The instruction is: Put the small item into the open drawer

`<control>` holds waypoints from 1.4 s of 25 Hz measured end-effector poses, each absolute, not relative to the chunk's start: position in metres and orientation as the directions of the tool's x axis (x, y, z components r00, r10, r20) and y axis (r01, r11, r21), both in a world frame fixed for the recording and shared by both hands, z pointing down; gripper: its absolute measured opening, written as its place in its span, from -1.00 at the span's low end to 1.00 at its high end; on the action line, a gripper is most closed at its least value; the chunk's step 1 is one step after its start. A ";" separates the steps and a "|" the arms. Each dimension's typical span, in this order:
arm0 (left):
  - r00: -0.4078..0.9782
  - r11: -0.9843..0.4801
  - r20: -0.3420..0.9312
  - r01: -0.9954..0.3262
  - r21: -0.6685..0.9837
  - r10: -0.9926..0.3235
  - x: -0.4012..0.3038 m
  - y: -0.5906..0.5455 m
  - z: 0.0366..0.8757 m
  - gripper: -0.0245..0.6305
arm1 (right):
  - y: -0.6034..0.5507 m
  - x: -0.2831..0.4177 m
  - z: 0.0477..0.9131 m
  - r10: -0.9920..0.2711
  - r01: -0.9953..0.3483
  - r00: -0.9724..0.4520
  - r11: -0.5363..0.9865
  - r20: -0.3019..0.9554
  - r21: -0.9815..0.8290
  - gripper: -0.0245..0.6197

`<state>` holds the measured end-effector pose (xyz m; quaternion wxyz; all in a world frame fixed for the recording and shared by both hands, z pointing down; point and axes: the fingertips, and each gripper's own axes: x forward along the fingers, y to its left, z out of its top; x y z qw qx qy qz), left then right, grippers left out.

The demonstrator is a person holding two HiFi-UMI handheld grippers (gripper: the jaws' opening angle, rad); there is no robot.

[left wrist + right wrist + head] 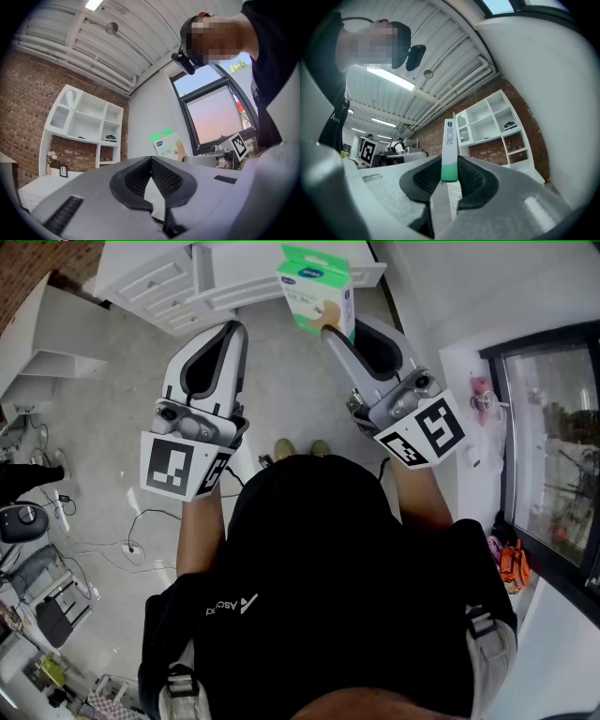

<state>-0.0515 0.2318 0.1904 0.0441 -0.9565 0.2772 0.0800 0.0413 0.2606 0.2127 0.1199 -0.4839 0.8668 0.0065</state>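
The small item is a flat white-and-green box (317, 292). My right gripper (347, 334) is shut on its lower end and holds it upright above the floor. In the right gripper view the box (449, 150) stands edge-on between the dark pads (471, 180). My left gripper (234, 329) is held alongside, about level with the right one, shut and empty; in its own view the left gripper (151, 161) has its pad tips touching, and the box (166, 144) shows to its right. White drawer furniture (178, 287) lies ahead beyond both grippers. I cannot tell which drawer is open.
A dark-framed window (553, 456) fills the right side. Cables (131, 531) and office gear lie on the floor at left. A white shelf unit (84, 122) stands against a brick wall. The person's shoes (300, 448) show below the grippers.
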 end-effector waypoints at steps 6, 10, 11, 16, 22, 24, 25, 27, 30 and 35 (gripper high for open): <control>0.830 -0.839 -0.175 -0.543 -0.039 -0.529 -0.048 0.230 0.192 -0.93 | 0.262 0.048 0.211 -0.834 -0.835 -0.503 0.537 -0.229 -0.122 -0.64; 0.823 -0.832 -0.180 -0.553 -0.041 -0.538 -0.040 0.230 0.191 -0.93 | 0.265 0.060 0.211 -0.835 -0.836 -0.497 0.533 -0.235 -0.127 -0.64; 0.820 -0.829 -0.180 -0.557 -0.041 -0.542 -0.038 0.230 0.190 -0.93 | 0.266 0.064 0.211 -0.835 -0.836 -0.496 0.533 -0.236 -0.129 -0.64; 0.802 -0.809 -0.182 -0.586 -0.051 -0.569 -0.025 0.231 0.190 -0.93 | 0.270 0.084 0.213 -0.828 -0.829 -0.503 0.543 -0.246 -0.132 -0.64; 0.781 -0.785 -0.179 -0.616 -0.064 -0.598 -0.016 0.221 0.195 -0.93 | 0.256 0.097 0.216 -0.817 -0.823 -0.523 0.558 -0.244 -0.102 -0.64; 0.773 -0.777 -0.172 -0.627 -0.057 -0.611 -0.019 0.193 0.200 -0.93 | 0.229 0.094 0.219 -0.812 -0.820 -0.535 0.565 -0.233 -0.089 -0.64; 0.769 -0.773 -0.171 -0.632 -0.053 -0.617 -0.021 0.177 0.202 -0.93 | 0.213 0.091 0.220 -0.809 -0.817 -0.542 0.571 -0.227 -0.082 -0.64; 0.763 -0.768 -0.174 -0.638 -0.053 -0.622 -0.022 0.161 0.203 -0.93 | 0.196 0.090 0.220 -0.803 -0.813 -0.552 0.578 -0.222 -0.069 -0.64; 0.761 -0.766 -0.188 -0.640 -0.061 -0.621 -0.020 0.174 0.199 -0.93 | 0.208 0.094 0.215 -0.803 -0.817 -0.551 0.574 -0.227 -0.050 -0.64; 0.756 -0.763 -0.196 -0.644 -0.053 -0.625 -0.028 0.142 0.203 -0.93 | 0.178 0.086 0.218 -0.805 -0.820 -0.556 0.572 -0.208 -0.021 -0.64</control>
